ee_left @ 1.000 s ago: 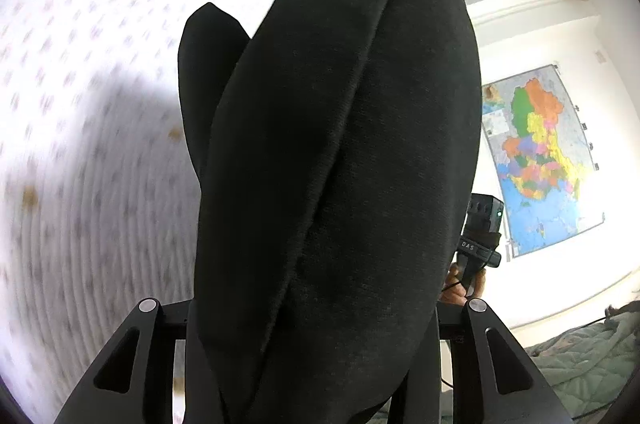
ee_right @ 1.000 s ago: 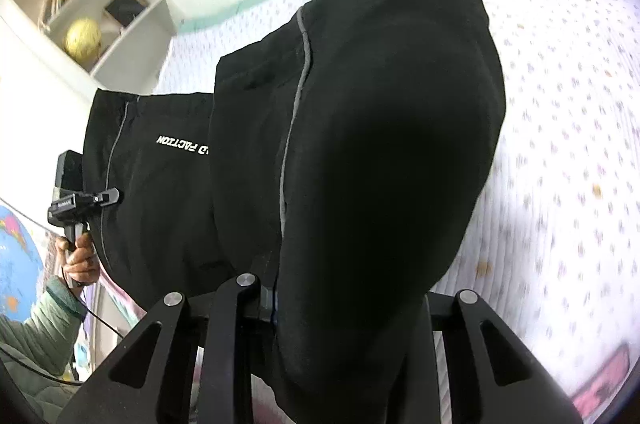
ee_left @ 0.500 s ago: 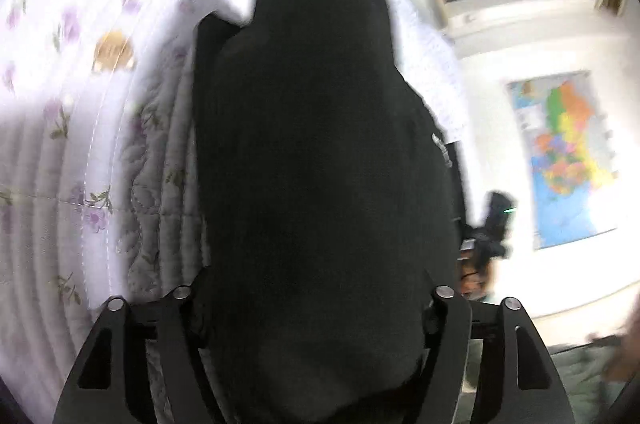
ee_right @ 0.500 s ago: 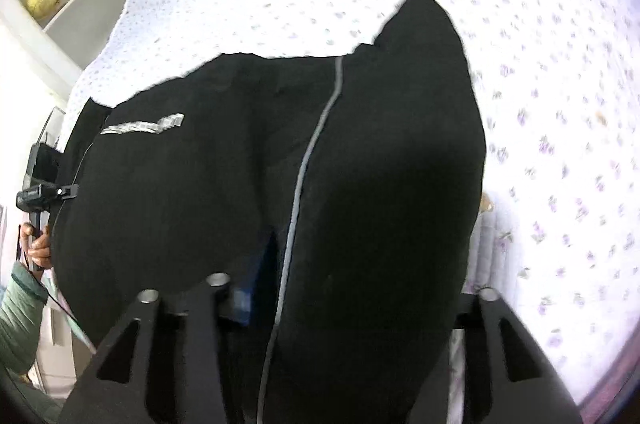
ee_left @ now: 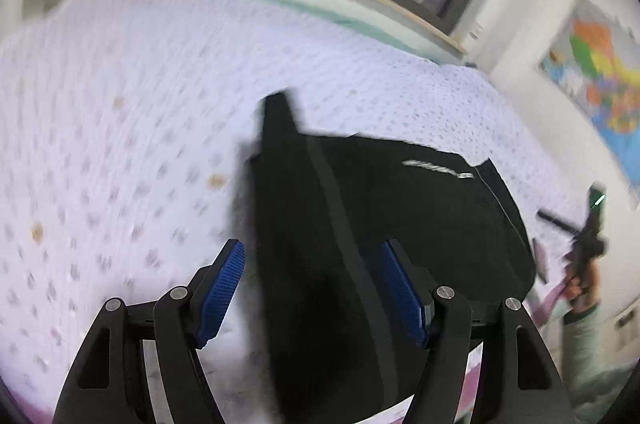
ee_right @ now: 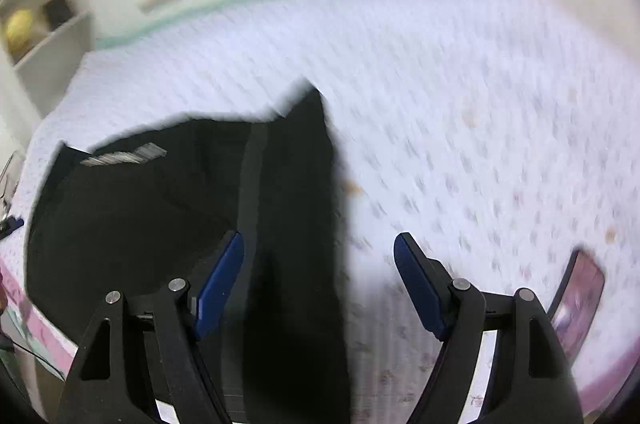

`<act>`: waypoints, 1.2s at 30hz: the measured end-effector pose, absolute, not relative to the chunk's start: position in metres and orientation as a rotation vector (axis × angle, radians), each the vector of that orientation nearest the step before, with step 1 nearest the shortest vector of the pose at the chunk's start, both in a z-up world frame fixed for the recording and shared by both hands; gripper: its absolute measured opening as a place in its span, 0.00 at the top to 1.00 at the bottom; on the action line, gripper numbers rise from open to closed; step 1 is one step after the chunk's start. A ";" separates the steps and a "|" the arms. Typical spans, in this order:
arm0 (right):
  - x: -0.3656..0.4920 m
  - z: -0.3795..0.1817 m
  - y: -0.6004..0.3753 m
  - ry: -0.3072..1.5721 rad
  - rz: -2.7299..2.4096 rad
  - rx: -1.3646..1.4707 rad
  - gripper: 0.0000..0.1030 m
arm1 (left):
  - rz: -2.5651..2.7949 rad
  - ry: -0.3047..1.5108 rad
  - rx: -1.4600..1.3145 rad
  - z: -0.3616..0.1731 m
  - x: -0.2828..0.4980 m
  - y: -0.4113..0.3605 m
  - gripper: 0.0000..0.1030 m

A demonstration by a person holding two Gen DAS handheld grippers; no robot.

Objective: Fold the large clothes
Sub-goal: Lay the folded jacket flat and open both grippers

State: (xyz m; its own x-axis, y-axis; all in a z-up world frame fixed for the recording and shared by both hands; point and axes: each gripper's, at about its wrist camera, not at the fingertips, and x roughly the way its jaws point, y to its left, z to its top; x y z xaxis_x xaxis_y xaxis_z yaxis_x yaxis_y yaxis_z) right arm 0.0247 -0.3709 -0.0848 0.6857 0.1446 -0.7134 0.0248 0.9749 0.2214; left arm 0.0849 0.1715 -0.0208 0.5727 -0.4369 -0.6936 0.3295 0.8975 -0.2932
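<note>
Both the left gripper and the right gripper have their jaws spread apart over the black trousers, which lie folded on the bed near its front edge. Best to lift straight clear without snagging the cloth, then check the edges line up. A second ago both jaws were clamped on the hanging trousers.

Trousers: black matt cloth, grey piping stripe, pale printed lettering.
Bedspread: white quilted cloth, small floral print, matt, stitched texture.
Left gripper and right gripper: black matt plastic arms, metal pivot screws, blue ribbed pads.
Map: coloured paper, slight sheen.
</note>
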 end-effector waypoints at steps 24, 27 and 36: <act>0.040 -0.114 -0.220 0.910 0.144 0.034 0.30 | -0.350 0.872 0.069 -0.054 0.038 0.065 0.21; 0.034 -0.152 -0.230 1.012 0.113 0.073 0.31 | -0.316 0.980 0.031 -0.090 0.048 0.053 0.20; 0.012 -0.133 -0.245 0.892 0.154 0.201 0.30 | -0.127 0.836 0.158 -0.056 0.009 0.054 0.18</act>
